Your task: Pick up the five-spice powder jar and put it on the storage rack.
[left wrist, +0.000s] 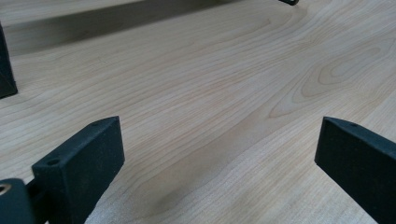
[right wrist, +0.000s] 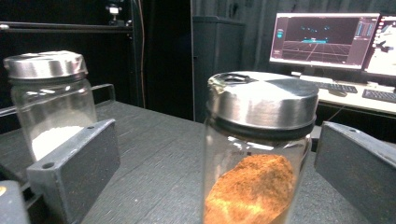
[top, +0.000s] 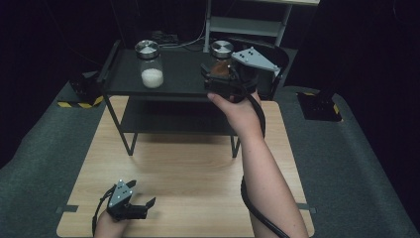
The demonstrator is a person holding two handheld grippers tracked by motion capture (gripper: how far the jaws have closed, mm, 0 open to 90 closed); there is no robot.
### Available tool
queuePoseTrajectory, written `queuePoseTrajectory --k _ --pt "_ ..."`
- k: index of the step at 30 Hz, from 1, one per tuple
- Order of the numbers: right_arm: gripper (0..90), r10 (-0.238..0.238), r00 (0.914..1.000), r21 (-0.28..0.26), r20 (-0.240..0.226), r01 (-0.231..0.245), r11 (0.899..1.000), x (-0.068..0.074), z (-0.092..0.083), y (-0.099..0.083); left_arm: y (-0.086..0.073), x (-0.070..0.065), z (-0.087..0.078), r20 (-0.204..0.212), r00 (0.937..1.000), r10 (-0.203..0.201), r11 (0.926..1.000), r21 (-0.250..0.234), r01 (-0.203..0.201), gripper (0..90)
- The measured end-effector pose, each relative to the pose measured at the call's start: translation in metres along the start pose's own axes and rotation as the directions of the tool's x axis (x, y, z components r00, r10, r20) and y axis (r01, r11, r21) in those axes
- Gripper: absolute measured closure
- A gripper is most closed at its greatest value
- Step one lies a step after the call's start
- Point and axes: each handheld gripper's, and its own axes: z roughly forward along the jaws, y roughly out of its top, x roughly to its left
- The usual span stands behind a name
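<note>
Spice jar (right wrist: 258, 154), orange powder, steel lid: upright on black shelf (top: 178, 82), far right, between released right gripper (top: 221, 79) jaws, untouched. Risk: jaw clipping glass on withdrawal, toppling it off shelf edge. Near left: left gripper (top: 130, 206) spread, empty, over table (top: 198, 188). Farther left: white-powder jar (top: 151, 64), within knocking range.

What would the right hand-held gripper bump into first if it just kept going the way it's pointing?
Most likely the jar of orange-brown powder. It stands on the black shelf between the open jaws of the right hand-held gripper, with clear gaps on both sides. The jar of white powder stands off to one side.
</note>
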Motion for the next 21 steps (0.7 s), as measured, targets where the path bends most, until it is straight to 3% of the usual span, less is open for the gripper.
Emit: queuePoseTrajectory --k 21 --pt "0.0 -0.039 0.998 -0.005 -0.049 0.039 0.999 0.01 -0.041 -0.027 0.002 -0.001 0.0 -0.004 1.0 0.008 0.9999 0.009 -0.008 1.5"
